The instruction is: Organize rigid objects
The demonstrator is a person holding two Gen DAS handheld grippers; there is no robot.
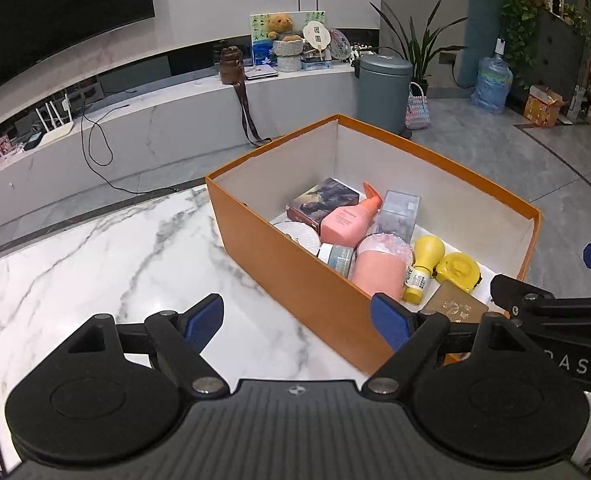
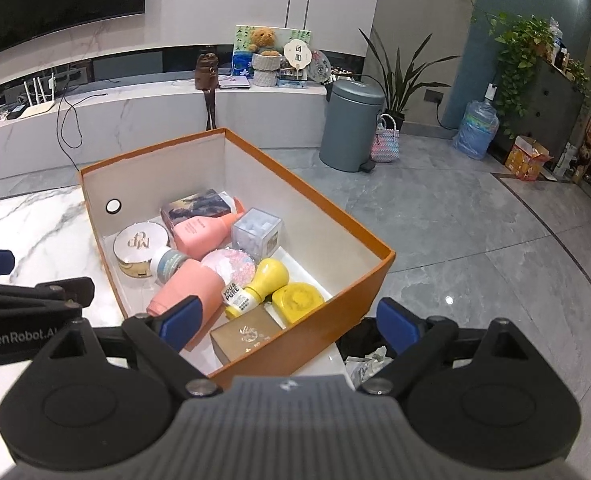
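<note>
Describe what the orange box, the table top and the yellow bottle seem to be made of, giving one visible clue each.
Orange box: probably cardboard, matt; thin straight walls, white inside.
Table top: looks like polished marble or an imitation; grey veins, glossy reflections.
Yellow bottle: likely smooth plastic; even colour, soft sheen, printed label.

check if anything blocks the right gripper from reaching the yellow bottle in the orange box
Nothing visible does. The right gripper is open and empty above the orange box's near corner. The box has no lid, and the yellow bottle lies exposed on top.
</note>
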